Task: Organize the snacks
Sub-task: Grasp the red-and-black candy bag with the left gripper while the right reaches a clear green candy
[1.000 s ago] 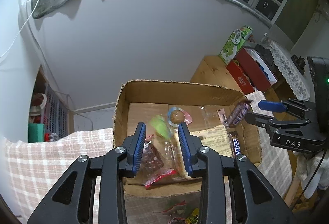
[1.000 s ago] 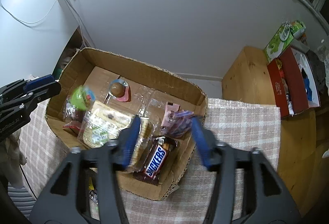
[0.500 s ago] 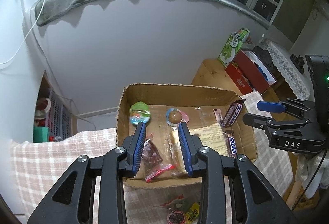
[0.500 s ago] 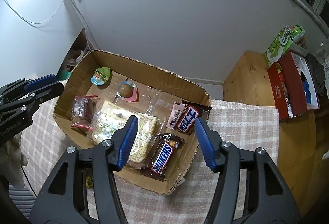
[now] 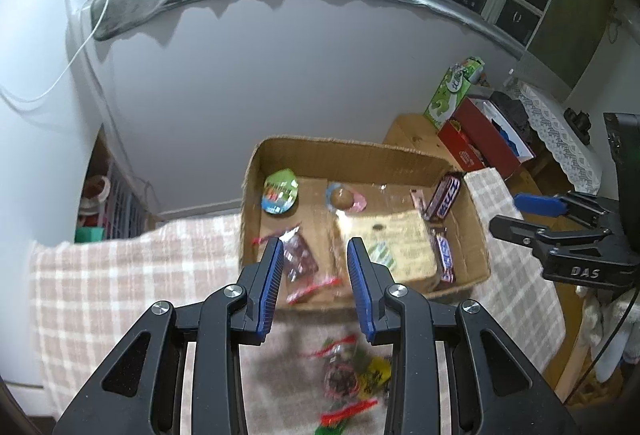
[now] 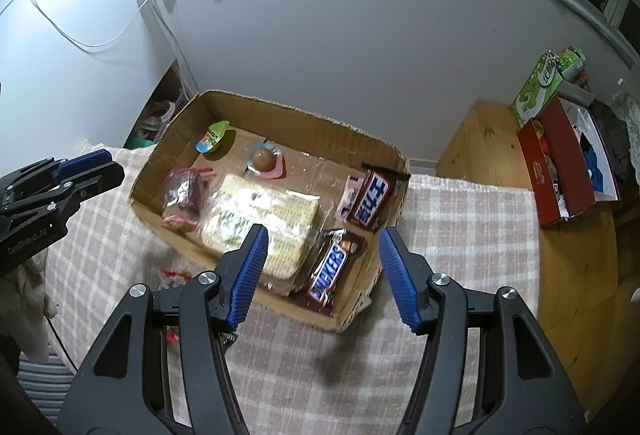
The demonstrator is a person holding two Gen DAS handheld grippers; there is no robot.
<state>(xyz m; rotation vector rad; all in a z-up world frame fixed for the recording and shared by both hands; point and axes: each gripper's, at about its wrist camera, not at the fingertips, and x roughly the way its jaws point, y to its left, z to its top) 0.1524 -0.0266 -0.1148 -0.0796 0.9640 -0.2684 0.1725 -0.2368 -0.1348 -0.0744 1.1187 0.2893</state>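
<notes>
Snacks lie gathered in a shallow cardboard box [image 6: 362, 285] that sits on a pink-and-white checked cloth [image 6: 460, 219]; inside it, against the far wall, a green-lidded jelly cup [image 6: 213, 137] stands at the left and a round brown sweet on a pink-and-blue wrapper [image 6: 265, 160] just beside it to the right; nearer the camera a clear packet of dark red pieces [image 6: 185, 195] lies beside a large clear-wrapped block of pale crackers [image 6: 262, 219], and at the right end a Snickers bar [image 6: 329, 273] lies flat while a second dark bar with white lettering [image 6: 370, 204] leans up against the box's right wall, a small pink sachet [image 6: 349, 195] touching it; outside the box, on the cloth in front of it, a few loose sweets in red, green and yellow wrappers [image 5: 352, 381] lie blurred; the left gripper [image 5: 315, 267] hangs above the box's near edge with its blue pads set narrowly apart and nothing pinched between them; the right gripper [image 6: 322, 255] hangs over the right end of the box, its jaws opening and already wide, with no snack between them; a low wooden table [image 6: 484, 139] stands to the right beyond the cloth, bearing a red open carton [image 6: 552, 175] and a green tissue box [image 6: 540, 87].
</notes>
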